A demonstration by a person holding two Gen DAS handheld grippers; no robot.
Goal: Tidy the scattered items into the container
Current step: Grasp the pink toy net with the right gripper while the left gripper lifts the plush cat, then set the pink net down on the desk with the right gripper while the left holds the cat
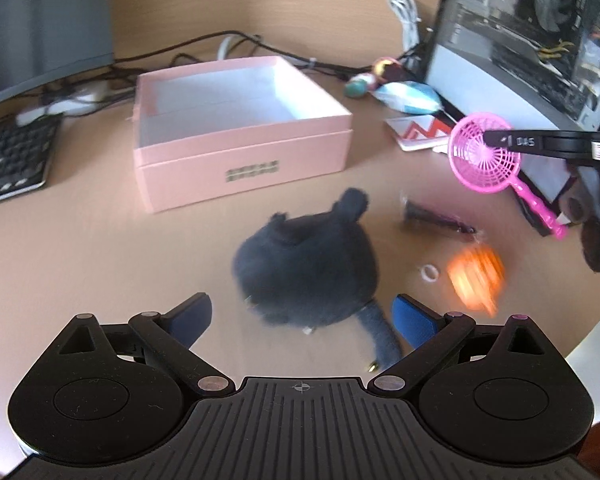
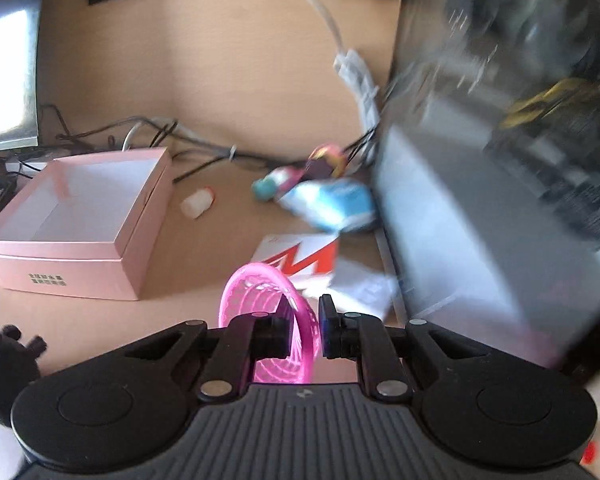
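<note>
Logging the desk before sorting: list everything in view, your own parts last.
box: one, pink, open, desk centre-left
plush toy: one, dark, before the left tongs
strainer: one, pink, held in the right tongs
orange toy: one, blurred, right of plush
ring: one, pale, beside orange toy
booklet: one, red-white, by computer case
small bottle: one, white, right of box
keyboard: one, black, far left
left tongs: open
right tongs: shut on strainer
</note>
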